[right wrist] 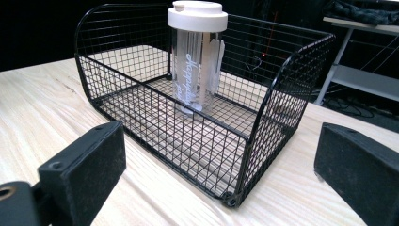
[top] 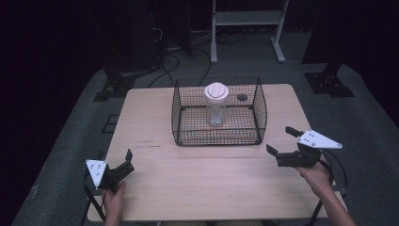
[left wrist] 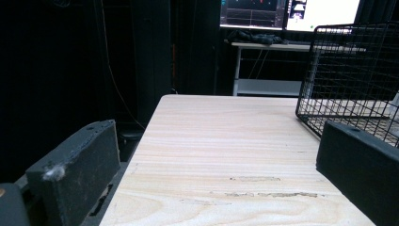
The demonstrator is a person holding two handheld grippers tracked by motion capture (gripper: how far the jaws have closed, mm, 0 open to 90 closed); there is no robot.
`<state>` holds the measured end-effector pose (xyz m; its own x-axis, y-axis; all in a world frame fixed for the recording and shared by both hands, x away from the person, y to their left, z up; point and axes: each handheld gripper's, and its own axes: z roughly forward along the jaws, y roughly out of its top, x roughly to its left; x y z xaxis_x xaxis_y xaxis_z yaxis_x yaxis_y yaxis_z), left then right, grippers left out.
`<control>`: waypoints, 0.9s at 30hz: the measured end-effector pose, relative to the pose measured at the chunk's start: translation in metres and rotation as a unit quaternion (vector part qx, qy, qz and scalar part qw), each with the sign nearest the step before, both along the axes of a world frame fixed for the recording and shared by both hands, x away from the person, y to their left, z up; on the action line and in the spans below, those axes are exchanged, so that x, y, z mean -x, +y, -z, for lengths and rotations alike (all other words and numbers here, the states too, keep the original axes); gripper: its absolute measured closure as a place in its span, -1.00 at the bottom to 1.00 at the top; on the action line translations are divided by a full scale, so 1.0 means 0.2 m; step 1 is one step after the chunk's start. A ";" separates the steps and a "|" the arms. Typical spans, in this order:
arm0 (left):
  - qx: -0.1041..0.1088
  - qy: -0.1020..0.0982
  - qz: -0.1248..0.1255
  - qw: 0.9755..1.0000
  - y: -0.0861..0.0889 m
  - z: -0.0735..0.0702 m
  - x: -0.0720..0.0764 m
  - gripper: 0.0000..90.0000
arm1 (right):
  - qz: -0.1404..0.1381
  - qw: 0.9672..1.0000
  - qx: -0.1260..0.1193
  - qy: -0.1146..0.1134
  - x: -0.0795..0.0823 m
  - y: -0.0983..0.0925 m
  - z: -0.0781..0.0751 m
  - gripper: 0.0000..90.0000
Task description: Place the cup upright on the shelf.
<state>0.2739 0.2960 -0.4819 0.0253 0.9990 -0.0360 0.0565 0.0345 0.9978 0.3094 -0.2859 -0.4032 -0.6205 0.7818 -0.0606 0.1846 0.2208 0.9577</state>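
A black wire basket point(top: 216, 139) stands at the middle back of the wooden table point(top: 197, 181). Inside it a clear bottle point(top: 216, 107) with a white lid stands upright. My left gripper point(top: 127, 162) is open at the table's front left corner, far from the basket. My right gripper point(top: 282, 141) is open at the right, just off the basket's front right corner. The left gripper view shows my left gripper point(left wrist: 219, 136) with bare table between its jaws and the basket point(left wrist: 348, 70) ahead to the right. My right gripper point(right wrist: 221, 141) faces the basket point(right wrist: 141, 117) and the bottle point(right wrist: 195, 70).
A dark round hole point(top: 242, 97) marks the tabletop near the basket's back right. Beyond the table stand a white-framed desk point(top: 247, 19), black stand bases point(top: 113, 84) on the grey floor, and cables. Lit monitors point(left wrist: 282, 12) sit on that desk.
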 end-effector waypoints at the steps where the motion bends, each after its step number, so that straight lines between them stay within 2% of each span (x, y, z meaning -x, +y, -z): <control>1: 0.000 0.000 0.000 1.000 0.00 0.00 0.00 -1.00 | 0.001 1.000 0.001 -0.002 0.00 0.00 0.01 -0.96; 8: -0.002 0.001 -0.001 1.000 0.00 0.00 0.00 -1.00 | 0.009 1.000 0.000 -0.002 0.04 -0.03 0.05 -0.96; 27: 0.000 0.000 -0.002 1.000 0.00 0.00 0.00 -1.00 | 0.015 1.000 -0.011 -0.010 0.14 -0.03 0.11 -0.96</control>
<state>0.2737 0.2959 -0.4818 0.0215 0.9991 -0.0354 0.0555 0.0342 0.9979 0.2822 -0.2924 -0.4246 -0.5962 0.8010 -0.0548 0.1723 0.1944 0.9657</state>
